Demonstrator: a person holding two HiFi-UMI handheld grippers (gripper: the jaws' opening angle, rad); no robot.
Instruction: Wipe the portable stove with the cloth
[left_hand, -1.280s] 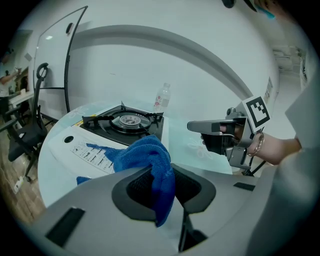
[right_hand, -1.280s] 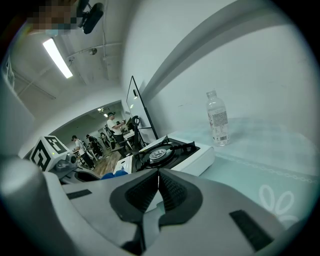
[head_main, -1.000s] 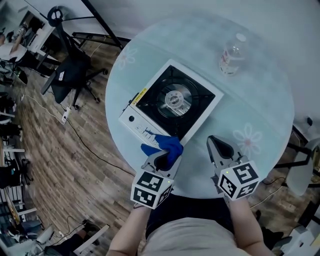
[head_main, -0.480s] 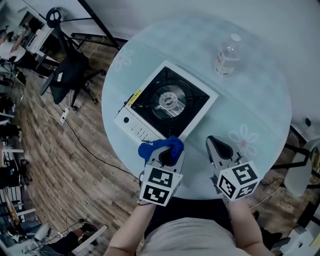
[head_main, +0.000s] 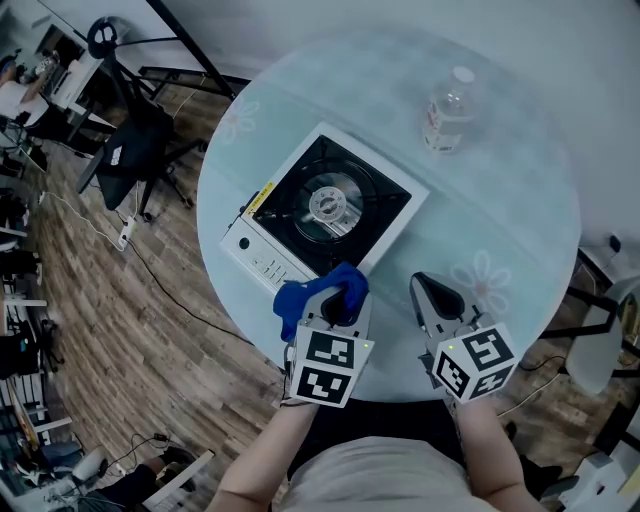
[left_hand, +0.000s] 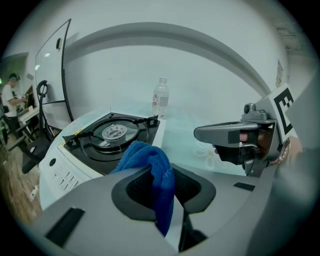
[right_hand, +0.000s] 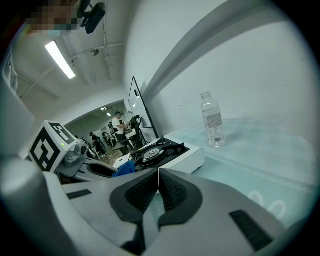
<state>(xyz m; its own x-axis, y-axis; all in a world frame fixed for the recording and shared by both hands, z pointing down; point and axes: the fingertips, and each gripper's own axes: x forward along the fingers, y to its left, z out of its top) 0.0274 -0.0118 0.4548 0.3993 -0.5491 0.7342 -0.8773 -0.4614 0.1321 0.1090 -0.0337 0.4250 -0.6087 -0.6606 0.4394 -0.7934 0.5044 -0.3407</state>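
The white portable stove (head_main: 262, 252) with a black top and round burner (head_main: 330, 205) sits at an angle on the round glass table (head_main: 500, 200); it also shows in the left gripper view (left_hand: 60, 165) and the right gripper view (right_hand: 185, 159). My left gripper (head_main: 337, 304) is shut on the blue cloth (head_main: 318, 292), held just off the stove's near corner. The cloth (left_hand: 150, 170) bunches up between the jaws. My right gripper (head_main: 437, 296) is shut and empty, hovering over the table to the right of the stove.
A clear plastic water bottle (head_main: 445, 111) stands on the table beyond the stove, also seen as a bottle (right_hand: 212, 121). An office chair (head_main: 135, 140) and cables lie on the wooden floor at left. People stand far off (right_hand: 118, 125).
My left gripper, with the cloth in it, has shifted right and slightly back from the stove's front edge. The right gripper has stayed put.
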